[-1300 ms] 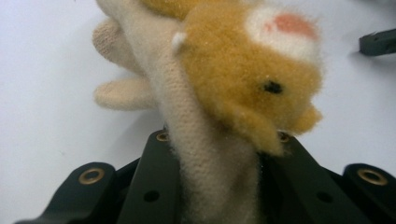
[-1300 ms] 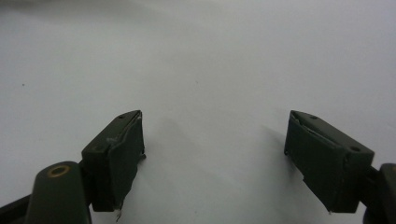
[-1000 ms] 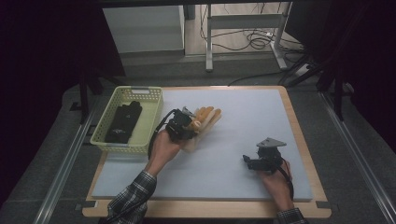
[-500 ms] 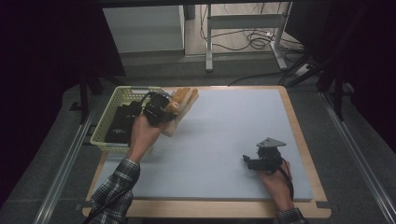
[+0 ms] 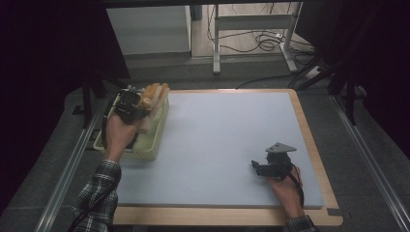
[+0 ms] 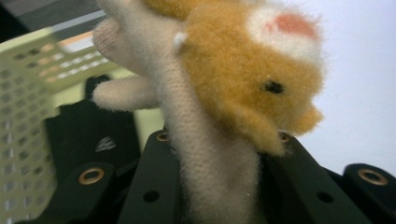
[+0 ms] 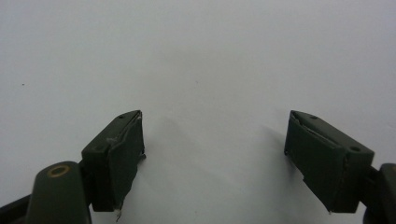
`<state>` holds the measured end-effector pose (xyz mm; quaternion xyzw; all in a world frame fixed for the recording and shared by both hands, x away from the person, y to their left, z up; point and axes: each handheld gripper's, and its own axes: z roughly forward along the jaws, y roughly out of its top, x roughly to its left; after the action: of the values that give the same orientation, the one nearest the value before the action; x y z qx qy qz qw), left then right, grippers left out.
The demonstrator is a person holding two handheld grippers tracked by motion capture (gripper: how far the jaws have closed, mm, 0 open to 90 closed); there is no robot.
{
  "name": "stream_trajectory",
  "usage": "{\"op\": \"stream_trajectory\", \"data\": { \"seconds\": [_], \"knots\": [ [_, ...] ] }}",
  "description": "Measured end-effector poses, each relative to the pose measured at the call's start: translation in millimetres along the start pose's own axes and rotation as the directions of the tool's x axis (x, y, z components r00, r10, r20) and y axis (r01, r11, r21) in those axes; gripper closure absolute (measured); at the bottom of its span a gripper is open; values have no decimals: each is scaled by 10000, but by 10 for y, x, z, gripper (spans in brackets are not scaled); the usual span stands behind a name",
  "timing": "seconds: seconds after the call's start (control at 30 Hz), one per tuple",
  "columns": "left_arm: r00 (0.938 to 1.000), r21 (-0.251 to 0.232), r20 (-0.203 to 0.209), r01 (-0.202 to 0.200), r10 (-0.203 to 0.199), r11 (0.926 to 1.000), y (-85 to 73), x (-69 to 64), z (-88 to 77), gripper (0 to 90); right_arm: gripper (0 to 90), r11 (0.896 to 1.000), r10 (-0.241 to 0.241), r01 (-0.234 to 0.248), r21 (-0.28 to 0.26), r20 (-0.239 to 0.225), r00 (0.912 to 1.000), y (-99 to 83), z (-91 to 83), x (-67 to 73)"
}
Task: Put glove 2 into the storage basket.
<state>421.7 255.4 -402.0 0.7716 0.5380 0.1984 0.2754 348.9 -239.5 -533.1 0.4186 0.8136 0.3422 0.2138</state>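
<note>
- Both my right gripper's (image 5: 258,169) fingers (image 7: 116,154) are spread apart with nothing between them, resting near the mat's (image 5: 227,145) near right corner.
- My left gripper (image 6: 215,186) squeezes the fluffy toy animal (image 6: 243,79) tight, so it won't drop.
- It hangs over the basket (image 5: 154,140) at the mat's left edge, I think to go in.
- Something black (image 6: 88,135) already lies inside.

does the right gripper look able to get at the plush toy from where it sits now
Probably not without a long move. The right gripper rests open near the mat's right front, while the plush toy is clamped in the left gripper over the basket at the far left. The mat between them lies bare.
</note>
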Motion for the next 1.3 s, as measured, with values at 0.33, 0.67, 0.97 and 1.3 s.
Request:
{"op": "stream_trajectory", "data": {
  "seconds": [0.33, 0.67, 0.97, 1.3],
  "knots": [
    [9974, 656, -260, 687, -671, 9955, -249, 352, 319, 754, 195, 10000, 4, -4, -1, -1, 10000, 0, 0, 0],
    [9999, 1620, 34, 159, -166, 9867, -269, 194, 773, 747, 195, 10000, -2, 2, -4, 1, 10000, 0, 0, 0],
    [9999, 2414, -74, -82, 103, 9704, -237, 79, 1056, 444, 195, 10000, -2, 2, -6, -3, 10000, 0, 0, -1],
    [9998, 1281, 31, -213, 211, 9915, -134, 161, 641, 145, 195, 10000, 4, -4, -3, 1, 10000, 0, 1, 0]
  ]
}}
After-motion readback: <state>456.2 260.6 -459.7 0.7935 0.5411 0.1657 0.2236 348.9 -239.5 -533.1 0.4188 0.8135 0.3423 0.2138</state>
